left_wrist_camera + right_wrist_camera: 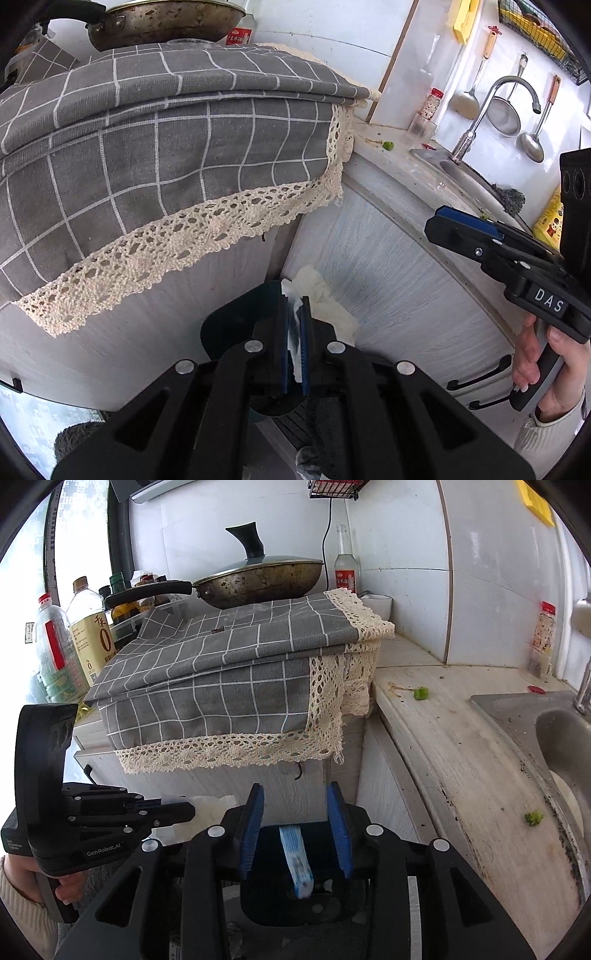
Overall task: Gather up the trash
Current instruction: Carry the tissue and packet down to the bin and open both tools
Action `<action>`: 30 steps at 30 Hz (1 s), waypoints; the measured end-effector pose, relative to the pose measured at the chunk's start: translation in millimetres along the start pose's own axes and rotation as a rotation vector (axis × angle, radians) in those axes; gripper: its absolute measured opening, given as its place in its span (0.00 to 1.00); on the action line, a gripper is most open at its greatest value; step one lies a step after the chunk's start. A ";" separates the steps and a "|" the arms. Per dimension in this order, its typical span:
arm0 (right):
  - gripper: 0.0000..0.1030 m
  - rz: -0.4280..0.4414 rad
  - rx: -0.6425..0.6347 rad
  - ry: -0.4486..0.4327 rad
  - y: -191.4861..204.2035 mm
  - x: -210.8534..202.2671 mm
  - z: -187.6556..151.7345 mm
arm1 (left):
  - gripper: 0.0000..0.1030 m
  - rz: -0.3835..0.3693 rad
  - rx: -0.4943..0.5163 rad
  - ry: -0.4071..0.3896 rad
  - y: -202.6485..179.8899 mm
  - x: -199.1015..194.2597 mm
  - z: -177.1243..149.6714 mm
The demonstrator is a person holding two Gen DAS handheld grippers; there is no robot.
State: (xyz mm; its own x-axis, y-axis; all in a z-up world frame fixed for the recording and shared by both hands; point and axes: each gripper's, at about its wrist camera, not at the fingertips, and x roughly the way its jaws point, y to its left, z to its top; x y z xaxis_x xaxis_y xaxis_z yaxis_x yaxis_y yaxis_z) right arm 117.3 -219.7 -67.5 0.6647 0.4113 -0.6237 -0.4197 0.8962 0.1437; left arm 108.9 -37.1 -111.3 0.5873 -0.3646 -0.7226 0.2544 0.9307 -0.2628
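Observation:
My left gripper [295, 317] is shut on a crumpled white tissue [325, 299], held in front of the pale cabinet door. It also shows in the right wrist view [177, 812] with the tissue [214, 805] at its tip. My right gripper [295, 801] is open; a blue-and-white wrapper strip [297, 860] hangs between its fingers, below their tips, over a dark bin opening [295, 904]. In the left wrist view the right gripper [443, 221] is near the counter edge. Green vegetable scraps [421, 693] [533, 818] and a red scrap [535, 689] lie on the counter.
A stove covered by a grey checked cloth [221, 672] with lace trim carries a lidded wok [255, 579]. Oil bottles [88, 635] stand left. The sink [565, 734] and tap [480, 114] are right. Ladles [532, 144] hang on the wall.

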 end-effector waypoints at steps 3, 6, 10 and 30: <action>0.35 -0.003 0.010 -0.006 -3.5 -0.7 1.3 | 0.06 -0.001 -0.001 0.004 0.7 2.6 0.7; 0.35 -0.001 0.018 -0.011 -6.9 -2.1 2.5 | 0.06 -0.005 0.002 0.009 -0.7 6.6 2.3; 0.35 -0.002 0.018 -0.012 -8.2 -3.2 3.2 | 0.06 -0.008 0.005 0.016 -2.2 10.8 2.9; 0.35 -0.005 0.036 -0.013 -21.3 -5.3 3.5 | 0.53 -0.002 0.048 0.023 -17.5 33.1 2.2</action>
State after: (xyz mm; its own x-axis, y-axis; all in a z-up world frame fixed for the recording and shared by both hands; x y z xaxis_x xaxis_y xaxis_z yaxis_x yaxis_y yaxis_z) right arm 124.9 -240.4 -64.5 0.6753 0.4085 -0.6141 -0.3936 0.9037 0.1683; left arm 125.7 -65.6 -129.2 0.5692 -0.3656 -0.7364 0.2929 0.9271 -0.2339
